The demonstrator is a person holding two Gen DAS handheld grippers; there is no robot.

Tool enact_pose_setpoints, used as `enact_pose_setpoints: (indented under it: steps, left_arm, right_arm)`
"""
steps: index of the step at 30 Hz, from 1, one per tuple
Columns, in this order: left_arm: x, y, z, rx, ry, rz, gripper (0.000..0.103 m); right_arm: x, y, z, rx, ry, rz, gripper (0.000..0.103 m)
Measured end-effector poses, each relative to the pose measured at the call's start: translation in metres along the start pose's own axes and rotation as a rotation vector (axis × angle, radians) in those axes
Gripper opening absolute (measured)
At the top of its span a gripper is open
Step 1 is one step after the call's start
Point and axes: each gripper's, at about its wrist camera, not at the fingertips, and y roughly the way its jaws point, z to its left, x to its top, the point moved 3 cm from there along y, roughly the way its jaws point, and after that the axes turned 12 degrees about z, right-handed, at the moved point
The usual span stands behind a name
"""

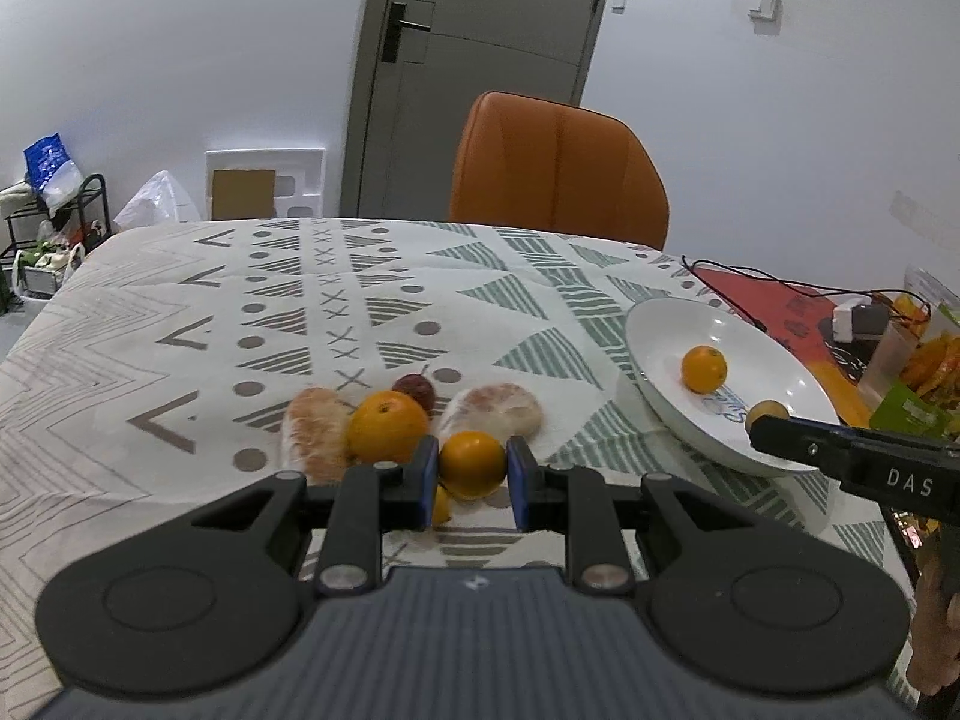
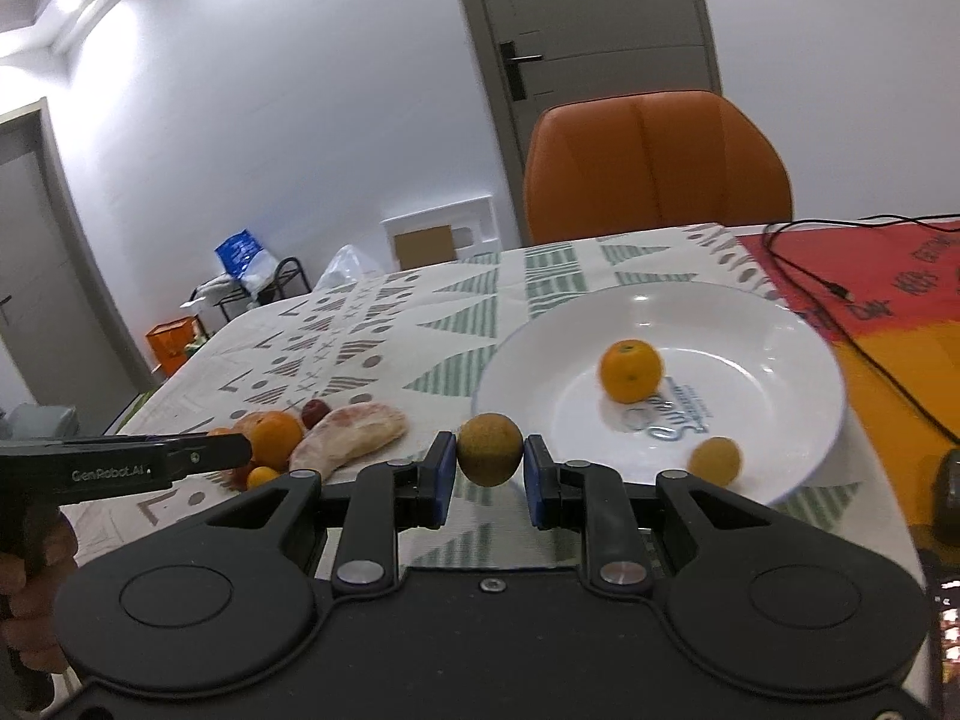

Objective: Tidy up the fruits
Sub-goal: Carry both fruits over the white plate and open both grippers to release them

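Left tongs (image 1: 472, 468): closed on an orange (image 1: 473, 463), blue pads pressed to both its sides, low over the surface (image 1: 150, 324).
Right tongs (image 2: 487, 468): closed on a brown fruit (image 2: 490, 449), held just at the near rim of the plate (image 2: 798, 354); in the left view the same fruit (image 1: 766, 411) shows at the tip of the right tongs, over the plate edge.
Plate: white, shallow, on the right part of the surface; lettering on its floor, blurred, not readable.
Plate contents: one small orange (image 2: 631, 372) near the middle; one smaller yellow-brown fruit (image 2: 714, 461) near the front rim, blurred.
Fruit pile: on the cloth left of the plate, well apart from it.
Pile contents: large orange (image 1: 389, 427); dark red fruit (image 1: 414, 389) behind it; two pale peeled segments, one at left (image 1: 315, 432), one at right (image 1: 492, 408); small yellow fruit (image 1: 441, 504) partly hidden below the left pad.
Contact in pile: large orange touching the left segment; held orange just beside the large orange, contact not determinable.
Surface: covered by a patterned cloth, grey and green triangles, dots and crosses.
Right end of surface: red mat (image 2: 888, 324) with a black cable (image 2: 804, 276) across it.
Background: orange chair (image 1: 558, 171) behind the surface; grey door (image 1: 480, 60) behind the chair.
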Motion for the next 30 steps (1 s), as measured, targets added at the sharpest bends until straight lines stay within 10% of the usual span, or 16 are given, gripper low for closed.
enact_pose_setpoints:
  steps: [30]
  left_arm:
    - [0.024,0.029,-0.088,-0.086,0.182,0.005,0.023]
  right_arm:
    - [-0.021,-0.031,-0.059,-0.079,0.126,-0.040,0.030]
